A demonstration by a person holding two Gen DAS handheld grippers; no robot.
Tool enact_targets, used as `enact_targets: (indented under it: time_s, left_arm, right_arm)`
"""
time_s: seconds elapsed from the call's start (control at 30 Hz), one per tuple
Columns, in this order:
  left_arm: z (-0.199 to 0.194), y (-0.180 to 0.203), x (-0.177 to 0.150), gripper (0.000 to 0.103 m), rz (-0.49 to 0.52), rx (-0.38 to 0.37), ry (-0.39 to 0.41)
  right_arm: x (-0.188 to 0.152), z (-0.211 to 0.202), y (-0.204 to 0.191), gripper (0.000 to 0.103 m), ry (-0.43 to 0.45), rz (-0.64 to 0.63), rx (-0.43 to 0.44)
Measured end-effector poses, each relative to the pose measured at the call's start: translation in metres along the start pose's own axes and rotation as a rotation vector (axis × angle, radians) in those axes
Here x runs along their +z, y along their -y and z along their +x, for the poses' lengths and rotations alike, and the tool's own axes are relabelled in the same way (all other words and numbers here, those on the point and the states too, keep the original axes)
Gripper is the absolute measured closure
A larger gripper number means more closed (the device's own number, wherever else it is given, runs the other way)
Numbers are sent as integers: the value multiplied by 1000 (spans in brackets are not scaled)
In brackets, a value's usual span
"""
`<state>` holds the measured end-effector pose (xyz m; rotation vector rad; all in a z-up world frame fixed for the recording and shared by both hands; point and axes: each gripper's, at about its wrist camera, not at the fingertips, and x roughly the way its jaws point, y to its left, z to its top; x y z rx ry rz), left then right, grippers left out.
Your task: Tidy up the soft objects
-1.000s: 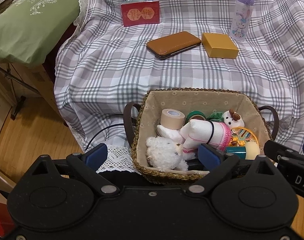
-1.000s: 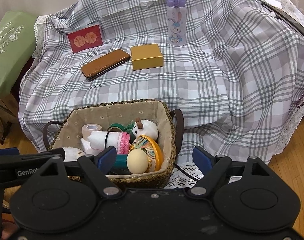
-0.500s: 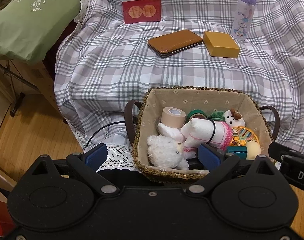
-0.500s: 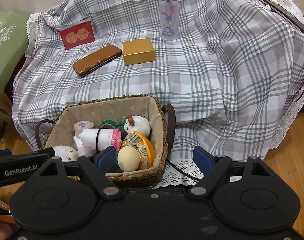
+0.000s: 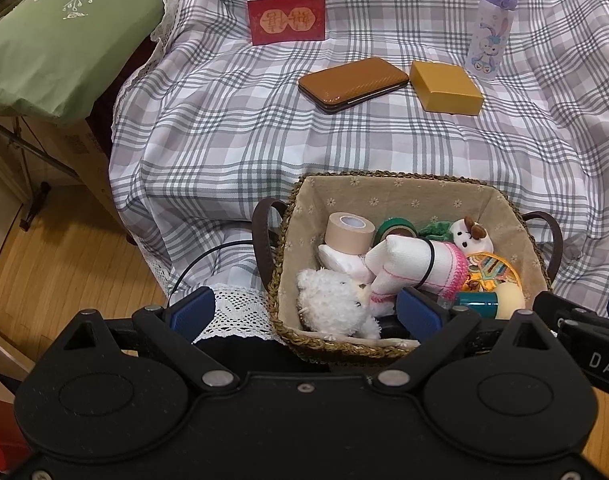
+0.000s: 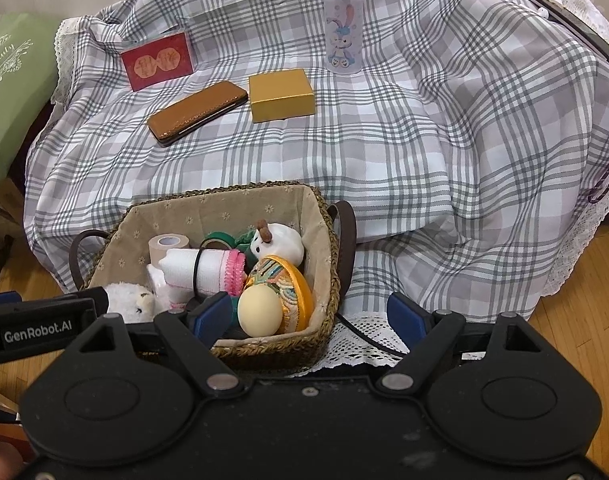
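Both tools hang spread apart and empty over the near rim of the woven basket [image 5: 400, 179]: the left tool [image 5: 304, 314] straddles its left corner, the right tool [image 6: 310, 314] its right corner. Inside lie a fluffy white plush [image 5: 336, 304], a rolled white cloth [image 5: 416, 262] and a tape roll [image 5: 350, 230]. Beyond, on the plaid cloth [image 6: 424, 140], rest a brown case [image 5: 352, 84] and a yellow box [image 5: 446, 92].

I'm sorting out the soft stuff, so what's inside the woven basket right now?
The basket holds a fluffy white toy, rolled white cloth, tan tape roll, green tape, small white plush, an egg and patterned case. Anything beneath them is covered.
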<state>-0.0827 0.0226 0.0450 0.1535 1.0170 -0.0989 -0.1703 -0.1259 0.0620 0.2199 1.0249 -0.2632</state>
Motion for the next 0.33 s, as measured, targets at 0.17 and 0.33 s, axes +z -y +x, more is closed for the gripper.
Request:
enact_targets:
  time_s: [0.17,0.33]
  left_arm:
    - [0,1,0,8,5,5,6]
    - [-1,1,-1,8,7,10,14]
  right_arm:
    - [-1,1,1,18,-7,1,3]
    - [-1,3,0,18,-14,1,7]
